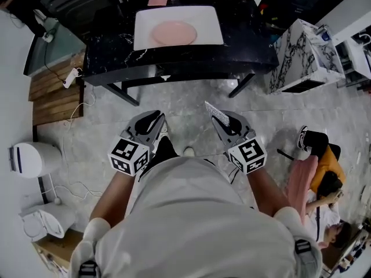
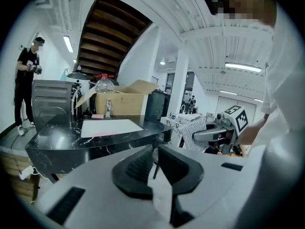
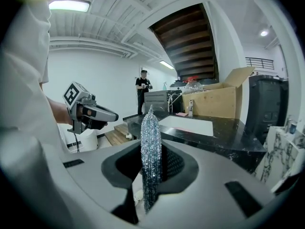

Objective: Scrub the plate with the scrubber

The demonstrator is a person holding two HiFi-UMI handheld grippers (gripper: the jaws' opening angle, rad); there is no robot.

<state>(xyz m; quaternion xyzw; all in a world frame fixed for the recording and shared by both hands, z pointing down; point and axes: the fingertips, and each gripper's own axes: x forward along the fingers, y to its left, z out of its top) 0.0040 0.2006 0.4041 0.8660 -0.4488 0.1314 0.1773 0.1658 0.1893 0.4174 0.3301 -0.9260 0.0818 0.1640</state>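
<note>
2 grippers: both low in the head view, over the grey floor [image 1: 185, 103], well apart from the counter [image 1: 249, 45]
Left gripper [image 1: 152, 119]: lower left of centre; jaws a little apart, nothing between them
Right gripper [image 1: 225, 120]: lower right of centre; jaws clamped on the scrubber [image 1: 217, 113]
Scrubber look: thin silvery mesh, sticking out past the fingertips
Plate [image 1: 174, 33]: pink, top centre of the head view, lying in the white sink [image 1: 211, 22]
Counter look: black marble, holds the sink

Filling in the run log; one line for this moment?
right tool: shut on scrubber | left tool: open, empty | plate: on white tray, black table ahead, untouched
</note>
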